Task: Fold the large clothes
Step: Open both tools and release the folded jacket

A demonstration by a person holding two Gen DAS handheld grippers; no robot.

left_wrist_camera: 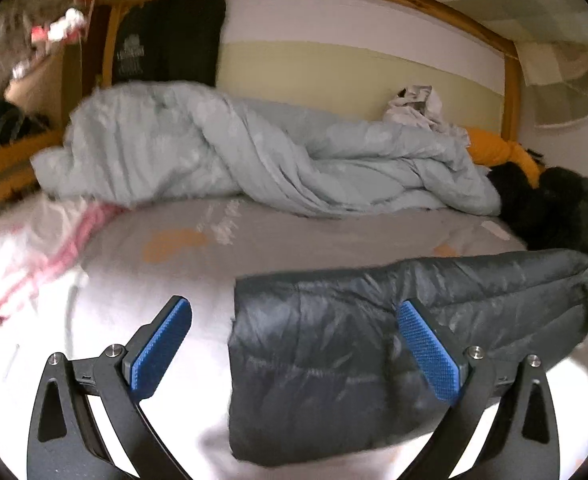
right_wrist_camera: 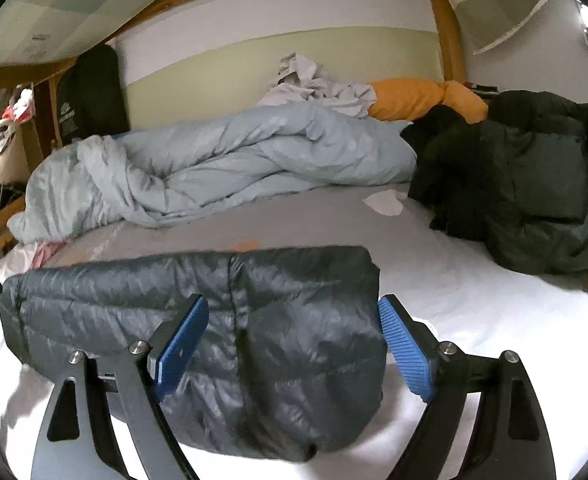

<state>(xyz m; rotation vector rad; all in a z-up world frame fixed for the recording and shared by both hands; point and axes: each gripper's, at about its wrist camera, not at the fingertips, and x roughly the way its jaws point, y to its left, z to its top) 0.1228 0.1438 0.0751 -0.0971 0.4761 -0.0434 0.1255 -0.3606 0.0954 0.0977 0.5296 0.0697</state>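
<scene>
A folded dark puffer jacket (right_wrist_camera: pixel 222 336) lies on the bed (right_wrist_camera: pixel 474 292); left gripper (left_wrist_camera: pixel 294 348) and right gripper (right_wrist_camera: pixel 294 344) both gape apart, pale duvet (right_wrist_camera: pixel 214 168) at twelve o'clock.

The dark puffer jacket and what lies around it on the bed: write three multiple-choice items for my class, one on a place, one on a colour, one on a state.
1. Where does the light blue duvet lie relative to the dark puffer jacket?
A. Behind it, toward the wall
B. Under it
C. On the floor

2. What colour is the pillow at the head of the bed?
A. Green
B. Orange
C. Pink

3. How do the right gripper's jaws stand?
A. Clamped on the duvet
B. Shut on nothing
C. Open, either side of the jacket

Answers: 1 A, the duvet is bunched along the wall. 2 B, it shows orange in both views. 3 C, the pads stand wide apart.
</scene>
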